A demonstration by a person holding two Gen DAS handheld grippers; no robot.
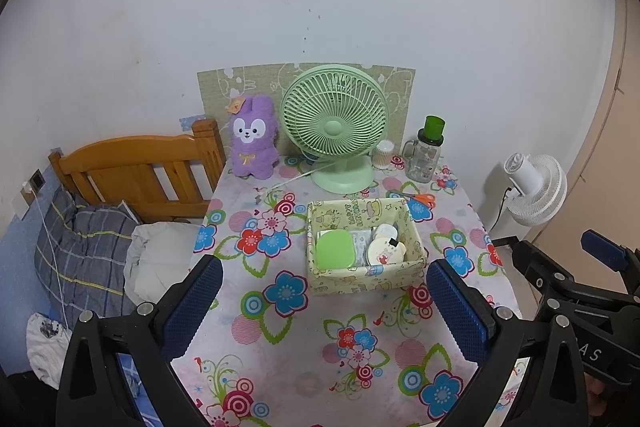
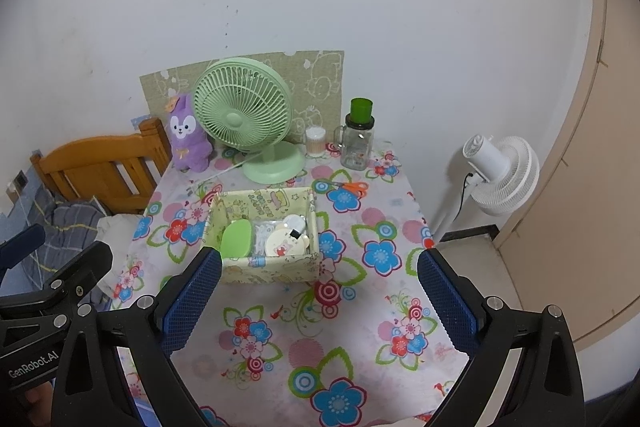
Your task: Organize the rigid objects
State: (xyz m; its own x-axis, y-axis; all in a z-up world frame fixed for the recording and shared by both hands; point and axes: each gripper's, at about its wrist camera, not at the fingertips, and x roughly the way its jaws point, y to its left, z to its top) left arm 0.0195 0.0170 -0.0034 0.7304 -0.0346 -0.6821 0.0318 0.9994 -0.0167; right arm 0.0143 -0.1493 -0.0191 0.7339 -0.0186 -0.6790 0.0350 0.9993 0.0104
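Observation:
A pale yellow patterned storage box (image 1: 362, 285) (image 2: 268, 273) stands mid-table on the flowered cloth. Inside it lie a green oval case (image 1: 335, 249) (image 2: 237, 238), round cream compacts (image 1: 386, 251) (image 2: 286, 245) and a clear packet. Orange-handled scissors (image 1: 420, 197) (image 2: 352, 187) lie behind the box to the right. My left gripper (image 1: 324, 291) is open and empty, held above the table in front of the box. My right gripper (image 2: 320, 285) is open and empty, in front of the box and a little right of it.
At the back stand a purple plush rabbit (image 1: 253, 139) (image 2: 187, 135), a green desk fan (image 1: 335, 125) (image 2: 246, 115), a cotton-swab jar (image 1: 384, 154) (image 2: 316, 141) and a glass jar with green lid (image 1: 426, 151) (image 2: 358, 139). A wooden bed (image 1: 136, 171) lies left, a white fan (image 2: 500, 175) right.

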